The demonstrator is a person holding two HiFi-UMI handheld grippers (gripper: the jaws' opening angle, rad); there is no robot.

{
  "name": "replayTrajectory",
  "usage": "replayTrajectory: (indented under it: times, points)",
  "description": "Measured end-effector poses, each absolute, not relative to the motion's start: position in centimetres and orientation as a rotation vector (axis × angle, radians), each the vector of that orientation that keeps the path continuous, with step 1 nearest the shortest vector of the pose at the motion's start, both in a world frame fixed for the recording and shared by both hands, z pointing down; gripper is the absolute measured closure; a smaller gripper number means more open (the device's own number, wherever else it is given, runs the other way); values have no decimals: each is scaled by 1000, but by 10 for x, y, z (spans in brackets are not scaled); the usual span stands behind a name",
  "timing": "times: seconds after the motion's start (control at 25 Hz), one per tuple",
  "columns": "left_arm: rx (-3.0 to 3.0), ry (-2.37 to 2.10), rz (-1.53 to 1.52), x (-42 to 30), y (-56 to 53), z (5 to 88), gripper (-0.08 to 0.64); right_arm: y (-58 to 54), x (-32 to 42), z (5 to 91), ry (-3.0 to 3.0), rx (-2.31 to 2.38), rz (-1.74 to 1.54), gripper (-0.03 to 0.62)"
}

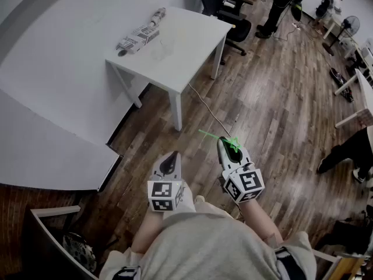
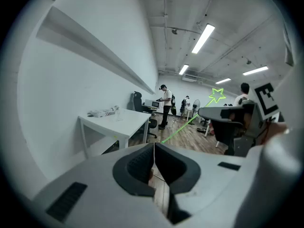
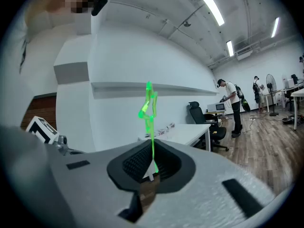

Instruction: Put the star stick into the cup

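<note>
Closest to the head camera are the person's light grey shorts point(image 1: 215, 252). Just ahead of them both tools are held over the wooden floor point(image 1: 262, 104), well short of the white square table point(image 1: 195, 31). The right tool point(image 1: 224, 140) pinches the thin green plastic star stick point(image 1: 233, 144). The left tool point(image 1: 172, 155) has its jaws pressed together on nothing. Near the middle of the table stands the clear plastic cup point(image 1: 165, 46), just beside a grey marker-covered device point(image 1: 140, 37) that lies flat on the wall side.

From the right tool the cup lies ahead and to the left, well apart. The left tool is slightly nearer the table, but it carries nothing. I judge that a long carry toward the table comes first, and only then any lowering.

The right gripper view shows the shaft caught between the jaws, with the star end standing up. The left gripper view adds what that view hides behind its own body: a long free end slants down below the right tool, on the table side. That end probably enters the cup first, so the stick's tilt matters on arrival.
</note>
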State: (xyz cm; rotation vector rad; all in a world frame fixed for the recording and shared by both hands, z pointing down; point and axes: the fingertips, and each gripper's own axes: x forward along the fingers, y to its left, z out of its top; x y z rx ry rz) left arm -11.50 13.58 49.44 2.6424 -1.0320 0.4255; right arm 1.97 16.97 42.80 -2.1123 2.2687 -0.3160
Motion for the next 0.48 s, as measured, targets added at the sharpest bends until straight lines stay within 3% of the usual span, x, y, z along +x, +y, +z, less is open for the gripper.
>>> replayTrajectory:
  times: [0.48]
  points:
    - [2713,-1020,383,-132,211,464,551,254,-2,402,2259,-2112,-254,583]
